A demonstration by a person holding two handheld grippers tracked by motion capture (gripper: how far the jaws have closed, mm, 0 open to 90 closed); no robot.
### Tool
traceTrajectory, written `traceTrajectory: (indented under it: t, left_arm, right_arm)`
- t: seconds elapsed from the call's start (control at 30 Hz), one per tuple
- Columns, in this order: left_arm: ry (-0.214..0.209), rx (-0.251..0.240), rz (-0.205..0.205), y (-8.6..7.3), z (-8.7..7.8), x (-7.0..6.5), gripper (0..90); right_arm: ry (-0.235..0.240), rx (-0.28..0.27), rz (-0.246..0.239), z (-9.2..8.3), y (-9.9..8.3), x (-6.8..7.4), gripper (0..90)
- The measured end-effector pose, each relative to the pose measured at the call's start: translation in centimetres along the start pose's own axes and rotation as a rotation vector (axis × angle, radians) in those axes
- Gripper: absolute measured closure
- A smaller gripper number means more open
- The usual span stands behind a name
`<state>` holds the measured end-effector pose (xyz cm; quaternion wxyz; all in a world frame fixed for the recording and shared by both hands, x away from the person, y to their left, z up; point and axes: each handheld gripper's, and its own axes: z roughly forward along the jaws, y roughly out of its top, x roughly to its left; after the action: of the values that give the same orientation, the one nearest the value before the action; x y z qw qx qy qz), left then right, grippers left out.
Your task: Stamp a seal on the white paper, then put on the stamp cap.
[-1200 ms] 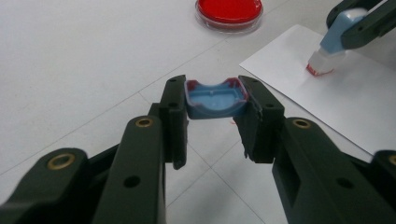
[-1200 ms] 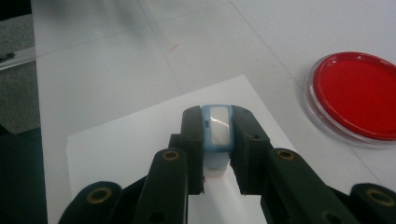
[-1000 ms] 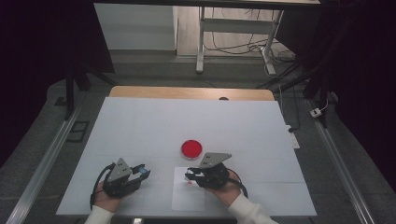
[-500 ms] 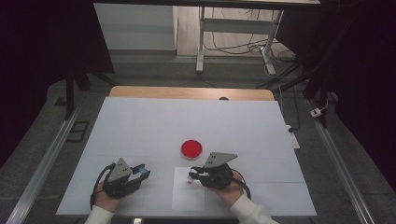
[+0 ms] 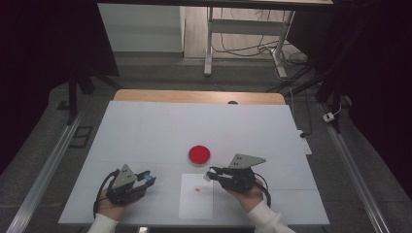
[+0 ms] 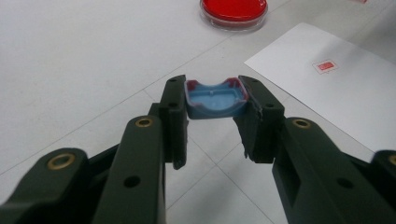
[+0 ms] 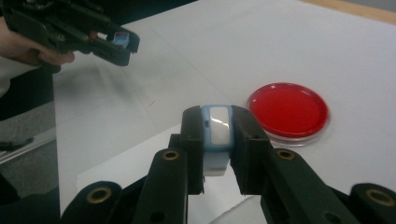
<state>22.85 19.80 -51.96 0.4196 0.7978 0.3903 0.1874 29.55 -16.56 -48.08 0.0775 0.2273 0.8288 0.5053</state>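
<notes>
left gripper grasping blue cap | right gripper grasping stamp | dish: red ink

High view overhead, gripper views close, sharing red dish

Your left gripper and right gripper are black, each with a grey three-cornered plate on top; brass-coloured rivets sit along the jaw arms; black cables loop behind; your sleeves are white.
</notes>
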Motion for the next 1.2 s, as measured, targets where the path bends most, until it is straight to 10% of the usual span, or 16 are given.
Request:
traceTrajectory:
  t: [0.37, 1.2]
  left_arm:
    - [0.000, 0.010, -0.003, -0.1, 0.2, 0.2, 64.5]
    - [-0.029, 0.003, 0.026, 1.0, 1.2, -1.3, 64.5]
  right_arm:
    - [-0.048, -0.093, 0.011, -2.0, 0.6, -0.7, 75.1]
    - [-0.029, -0.089, 0.000, -1.6, 0.8, -0.1, 75.1]
